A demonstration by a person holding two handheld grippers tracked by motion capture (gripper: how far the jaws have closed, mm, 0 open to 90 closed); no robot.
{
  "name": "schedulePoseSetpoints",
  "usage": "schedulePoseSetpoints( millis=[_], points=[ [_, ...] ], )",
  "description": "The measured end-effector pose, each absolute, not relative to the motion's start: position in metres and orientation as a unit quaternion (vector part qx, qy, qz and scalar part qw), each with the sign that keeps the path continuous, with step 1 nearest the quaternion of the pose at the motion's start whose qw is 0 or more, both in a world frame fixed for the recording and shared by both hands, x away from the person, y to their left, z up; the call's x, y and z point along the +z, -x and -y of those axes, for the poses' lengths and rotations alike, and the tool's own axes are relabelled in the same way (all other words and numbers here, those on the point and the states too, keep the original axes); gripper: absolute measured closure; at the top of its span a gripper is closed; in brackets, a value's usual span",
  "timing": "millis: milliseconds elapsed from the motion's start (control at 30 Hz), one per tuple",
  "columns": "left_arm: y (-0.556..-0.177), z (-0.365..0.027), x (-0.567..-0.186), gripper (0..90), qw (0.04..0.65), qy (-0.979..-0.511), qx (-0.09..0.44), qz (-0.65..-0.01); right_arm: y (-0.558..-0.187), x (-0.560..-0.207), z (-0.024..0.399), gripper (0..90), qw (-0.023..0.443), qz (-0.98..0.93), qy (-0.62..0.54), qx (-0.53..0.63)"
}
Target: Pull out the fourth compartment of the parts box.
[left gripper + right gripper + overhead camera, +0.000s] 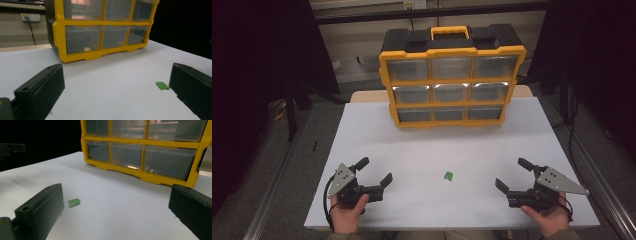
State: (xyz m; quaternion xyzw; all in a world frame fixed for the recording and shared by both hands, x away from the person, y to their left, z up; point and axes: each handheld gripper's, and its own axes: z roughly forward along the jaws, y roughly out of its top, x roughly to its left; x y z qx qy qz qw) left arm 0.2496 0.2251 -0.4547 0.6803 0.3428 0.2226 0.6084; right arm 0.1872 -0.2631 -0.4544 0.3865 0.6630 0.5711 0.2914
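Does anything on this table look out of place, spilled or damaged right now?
Nothing looks damaged or spilled. The one stray thing is a small green piece lying loose on the white table, between the open left gripper and open right gripper. The yellow drawer organizer stands upright at the back, its drawers all closed.

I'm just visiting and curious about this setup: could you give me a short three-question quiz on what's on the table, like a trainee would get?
1. True or false: the left tool holds the green piece.
2. How many drawers does the yellow organizer show in front?
3. The green piece lies: A) inside a drawer, B) on the white table between the left tool and the right tool, C) on the organizer's handle.

Key: 1 false, both tools are open and empty; 2 nine; 3 B.
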Motion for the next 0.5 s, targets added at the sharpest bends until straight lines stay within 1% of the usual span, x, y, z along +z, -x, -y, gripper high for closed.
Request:
schedulePoseSetpoints(
  millis=[133, 400, 500],
  points=[
    [-0.250, -0.225, -0.453, 0.0, 0.603, -0.685, 0.228, -0.340, -0.187, -0.454, 0.264, 0.0, 0.293, -0.661, -0.386, 0.573],
    [-0.257, -0.215, -0.449, 0.0, 0.607, -0.673, 0.229, -0.355, -0.185, -0.454, 0.266, 0.0, 0.295, -0.658, -0.386, 0.575],
    [-0.258, -0.209, -0.447, 0.0, 0.606, -0.678, 0.226, -0.350, -0.185, -0.453, 0.265, 0.0, 0.296, -0.655, -0.388, 0.577]
  ],
)
